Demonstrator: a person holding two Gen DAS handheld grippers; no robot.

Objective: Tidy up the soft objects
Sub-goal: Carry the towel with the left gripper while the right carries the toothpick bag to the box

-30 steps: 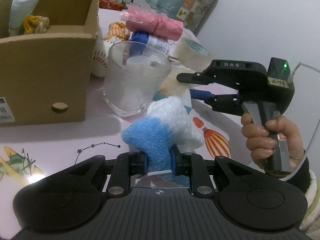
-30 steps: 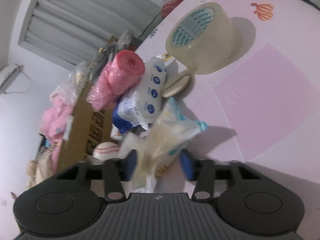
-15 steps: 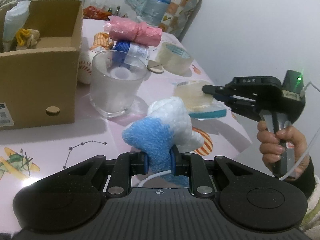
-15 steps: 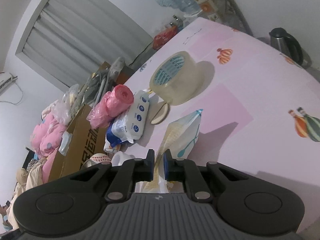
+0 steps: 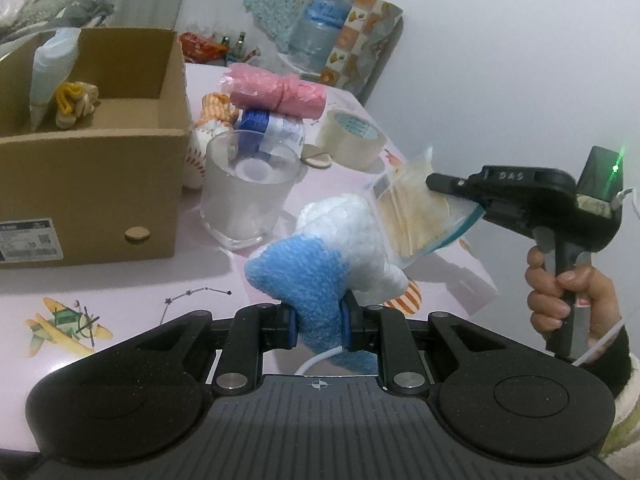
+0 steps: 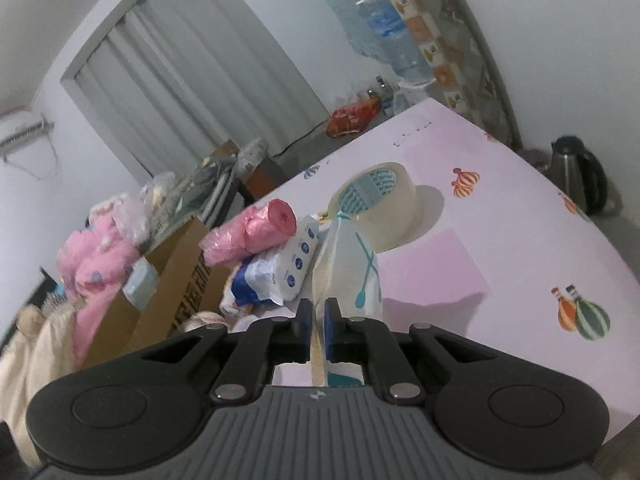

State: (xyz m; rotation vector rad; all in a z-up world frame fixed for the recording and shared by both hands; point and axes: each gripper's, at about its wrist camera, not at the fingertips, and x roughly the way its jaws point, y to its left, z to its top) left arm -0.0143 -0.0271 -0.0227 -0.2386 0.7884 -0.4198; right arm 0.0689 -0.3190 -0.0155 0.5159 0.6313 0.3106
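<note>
My left gripper (image 5: 318, 322) is shut on a blue and white plush toy (image 5: 320, 256), which it holds a little above the pink table (image 5: 120, 280). To the right, a person's hand (image 5: 560, 292) holds my right gripper (image 5: 444, 188), shut on the edge of a clear plastic bag (image 5: 408, 216) with pale contents, lifted off the table. In the right wrist view the pads of that gripper (image 6: 318, 320) pinch the bag (image 6: 348, 264), which hangs forward. An open cardboard box (image 5: 92, 184) with several soft items inside stands at the left.
A frosted glass (image 5: 248, 192) stands in front of the plush. Behind it lie a wipes pack (image 5: 272, 128), a pink bag roll (image 5: 278, 94), a baseball (image 5: 196, 156) and a tape roll (image 5: 350, 140). A kettle (image 6: 580, 172) stands past the table's far right edge.
My right gripper closed on the plastic bag and lifted it off the table, up and to the right. The left gripper rose slightly with the plush toy.
</note>
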